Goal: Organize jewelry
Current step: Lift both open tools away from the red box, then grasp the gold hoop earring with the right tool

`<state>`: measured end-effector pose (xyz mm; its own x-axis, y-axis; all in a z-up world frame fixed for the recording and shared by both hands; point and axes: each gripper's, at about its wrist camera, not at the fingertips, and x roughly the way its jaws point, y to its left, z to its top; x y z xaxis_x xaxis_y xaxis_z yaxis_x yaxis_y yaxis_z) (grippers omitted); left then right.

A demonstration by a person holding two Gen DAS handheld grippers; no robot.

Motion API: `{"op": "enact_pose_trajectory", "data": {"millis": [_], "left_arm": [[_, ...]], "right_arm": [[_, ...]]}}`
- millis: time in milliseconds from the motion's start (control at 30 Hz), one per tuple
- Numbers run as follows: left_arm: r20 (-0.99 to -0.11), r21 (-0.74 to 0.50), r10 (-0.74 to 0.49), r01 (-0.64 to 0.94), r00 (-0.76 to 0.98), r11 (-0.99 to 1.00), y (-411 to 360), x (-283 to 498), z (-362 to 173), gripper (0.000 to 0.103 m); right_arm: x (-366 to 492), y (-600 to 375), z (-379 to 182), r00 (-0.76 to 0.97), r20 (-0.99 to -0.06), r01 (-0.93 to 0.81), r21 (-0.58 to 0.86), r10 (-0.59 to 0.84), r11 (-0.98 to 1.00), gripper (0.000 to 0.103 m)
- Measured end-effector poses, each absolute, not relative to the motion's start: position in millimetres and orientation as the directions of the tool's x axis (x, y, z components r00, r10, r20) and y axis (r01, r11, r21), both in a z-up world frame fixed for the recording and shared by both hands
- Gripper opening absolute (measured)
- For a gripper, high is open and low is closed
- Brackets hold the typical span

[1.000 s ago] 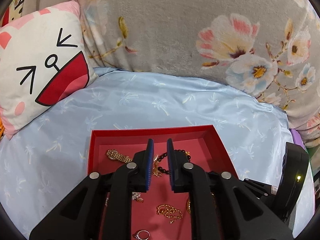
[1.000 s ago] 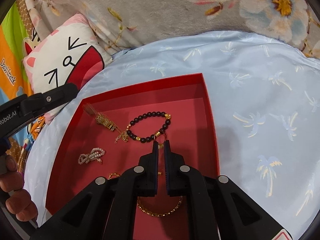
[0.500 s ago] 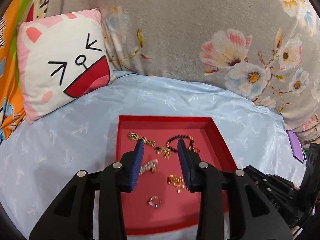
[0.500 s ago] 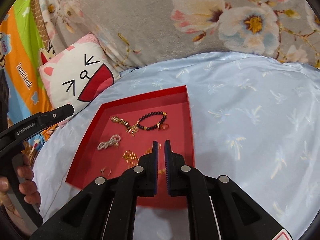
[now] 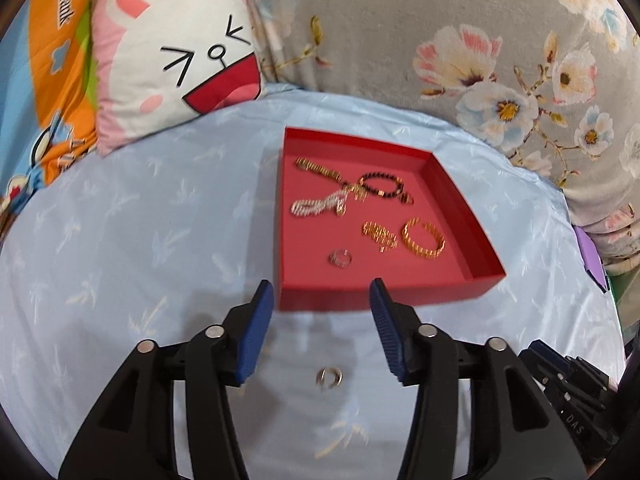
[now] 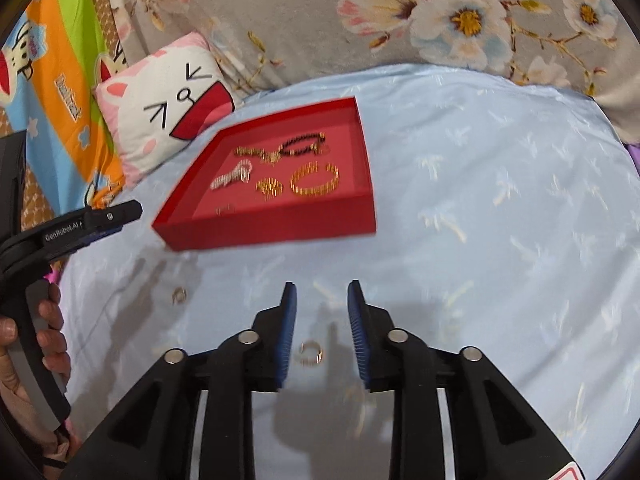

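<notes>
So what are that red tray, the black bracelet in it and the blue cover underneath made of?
Red tray: looks like stiff cardboard, matte, with thin straight walls and sharp folded corners. Black bracelet: round dark beads with gold spacers; whether stone, glass or plastic, I cannot tell. Blue cover: smooth woven fabric with a slight satin sheen and a pale palm pattern, probably polyester or a similar cloth.
</notes>
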<state>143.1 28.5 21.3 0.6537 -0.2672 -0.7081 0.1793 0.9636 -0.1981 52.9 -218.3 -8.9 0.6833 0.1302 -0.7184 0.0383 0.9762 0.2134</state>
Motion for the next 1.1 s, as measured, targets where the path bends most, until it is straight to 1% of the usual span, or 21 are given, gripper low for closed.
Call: {"op": "enact_pose_trajectory", "data": {"millis": [133, 233, 367, 633, 733, 833, 967, 1100], "left_arm": [[-0.730, -0.144, -0.228, 0.180, 0.645, 0.973, 27, 125, 1, 0.059], [-0.746, -0.113, -0.211, 0.193, 0.632, 0.975, 21, 116, -14, 0.060], [-0.762, -0.101, -0.206, 0.201, 0.614, 0.974, 15, 113, -30, 0.060], [-0.780, -0.095, -0.200, 0.204, 0.592, 0.974, 9, 116, -46, 0.060], [-0.782, -0.095, -0.198, 0.201, 0.591, 0.975, 8, 118, -48, 0.060], [-0.780, -0.090, -0.193, 0.198, 0.595, 0.976, 8, 118, -49, 0.060], [-0.775, -0.083, -0.189, 0.199, 0.603, 0.977, 7, 120, -50, 0.059], [-0.766, -0.053, -0.170, 0.202, 0.620, 0.978, 5, 121, -51, 0.052]], "right_arm": [[40, -206, -29, 0.648, -0.750, 0.043, 0.208, 0.131, 0.977, 0.029], [39, -200, -38, 0.637, -0.760, 0.042, 0.205, 0.132, 0.978, 0.030], [43, -193, -45, 0.634, -0.767, 0.045, 0.171, 0.104, 0.984, 0.031], [52, -193, -54, 0.628, -0.773, 0.060, 0.164, 0.090, 0.985, 0.032], [53, -189, -55, 0.632, -0.772, 0.055, 0.134, 0.070, 0.990, 0.029], [53, -187, -55, 0.633, -0.773, 0.054, 0.113, 0.053, 0.992, 0.021], [53, -191, -55, 0.632, -0.772, 0.057, 0.136, 0.070, 0.989, 0.020], [53, -192, -55, 0.632, -0.771, 0.054, 0.145, 0.079, 0.988, 0.019]]}}
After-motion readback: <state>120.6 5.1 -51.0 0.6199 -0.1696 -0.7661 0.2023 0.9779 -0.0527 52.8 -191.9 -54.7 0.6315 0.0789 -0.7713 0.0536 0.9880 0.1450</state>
